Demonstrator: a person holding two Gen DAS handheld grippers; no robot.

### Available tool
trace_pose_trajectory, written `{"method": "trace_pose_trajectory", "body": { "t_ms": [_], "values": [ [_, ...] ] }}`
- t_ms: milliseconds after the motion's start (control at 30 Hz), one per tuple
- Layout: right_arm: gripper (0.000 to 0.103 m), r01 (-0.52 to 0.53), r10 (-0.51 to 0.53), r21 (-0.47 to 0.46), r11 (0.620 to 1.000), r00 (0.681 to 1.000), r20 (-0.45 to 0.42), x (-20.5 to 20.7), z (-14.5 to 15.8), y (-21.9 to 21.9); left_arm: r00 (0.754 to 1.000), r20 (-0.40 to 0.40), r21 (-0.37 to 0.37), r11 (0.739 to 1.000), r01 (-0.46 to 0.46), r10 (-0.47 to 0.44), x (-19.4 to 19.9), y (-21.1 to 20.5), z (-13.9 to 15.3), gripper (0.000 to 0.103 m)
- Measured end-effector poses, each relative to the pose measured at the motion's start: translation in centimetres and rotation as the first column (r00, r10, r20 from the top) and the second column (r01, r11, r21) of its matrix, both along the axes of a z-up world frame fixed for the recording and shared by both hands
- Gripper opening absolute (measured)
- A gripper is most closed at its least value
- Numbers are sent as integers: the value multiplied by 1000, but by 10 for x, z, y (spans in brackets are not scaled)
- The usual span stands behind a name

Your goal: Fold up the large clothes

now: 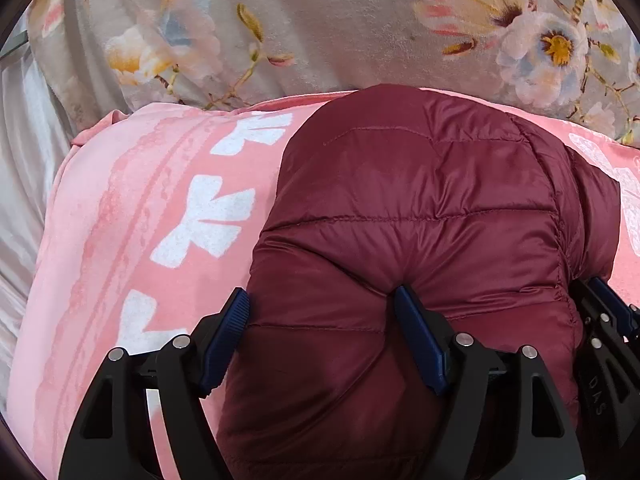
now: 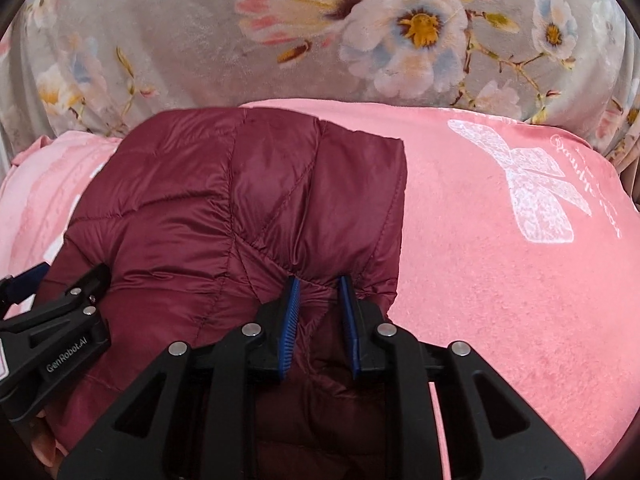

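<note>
Left-wrist view showed the left gripper [image 1: 322, 306] nearest the lens, its blue fingers [image 1: 420, 340] spread wide around a thick bundle of the maroon quilted jacket [image 1: 400, 200]; one pad pressed into the padding, but whether it truly clamped I cannot tell. In the right-wrist view the right gripper [image 2: 320, 300] had its fingers drawn close together, pinching a gathered tuck of the same jacket at its near edge. Both claws sat side by side on that near edge, the right one toward the jacket's right side, so each arm was about equally near. From the claws the jacket ran straight away, its long axis pointing toward the far edge of the pink blanket [image 2: 500, 280], and it looked already doubled into a compact block. Judging from this, any further fold would carry the near edge forward over the far end. The jacket lay left of the blanket's middle, touching it, with white bow prints [image 1: 208, 220] to its left. Beyond the pink blanket lay a grey flowered blanket [image 1: 320, 20].
</note>
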State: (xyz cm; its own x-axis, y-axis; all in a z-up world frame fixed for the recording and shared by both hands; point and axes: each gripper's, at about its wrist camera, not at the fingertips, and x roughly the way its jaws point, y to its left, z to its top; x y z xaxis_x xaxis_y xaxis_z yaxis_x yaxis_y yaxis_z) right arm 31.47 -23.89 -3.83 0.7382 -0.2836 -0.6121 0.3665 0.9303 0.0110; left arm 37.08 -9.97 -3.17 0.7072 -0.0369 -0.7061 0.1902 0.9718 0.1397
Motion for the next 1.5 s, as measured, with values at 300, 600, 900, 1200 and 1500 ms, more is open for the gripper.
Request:
{"method": "trace_pose_trajectory", "body": {
  "t_ms": [300,600,900,1200,1500],
  "values": [
    [19,-5,5,27,1000,1000,-9,3,-1,-4,997,73,29,1000,-1,-1,-5,-7,-13,76],
    [20,-6,6,25,1000,1000,-9,3,-1,-4,997,80,39,999,-2,-1,-5,-7,-15,76],
    [20,-6,7,32,999,1000,-8,4,-2,-5,997,78,39,999,0,-3,-4,-9,-14,76],
    [36,1,-6,62,998,997,83,-62,18,-2,998,57,-94,996,3,3,-36,26,-1,79],
    [47,15,-14,85,996,1000,-6,-180,-12,17,997,62,-55,997,52,-49,-158,67,-11,86]
  ]
}}
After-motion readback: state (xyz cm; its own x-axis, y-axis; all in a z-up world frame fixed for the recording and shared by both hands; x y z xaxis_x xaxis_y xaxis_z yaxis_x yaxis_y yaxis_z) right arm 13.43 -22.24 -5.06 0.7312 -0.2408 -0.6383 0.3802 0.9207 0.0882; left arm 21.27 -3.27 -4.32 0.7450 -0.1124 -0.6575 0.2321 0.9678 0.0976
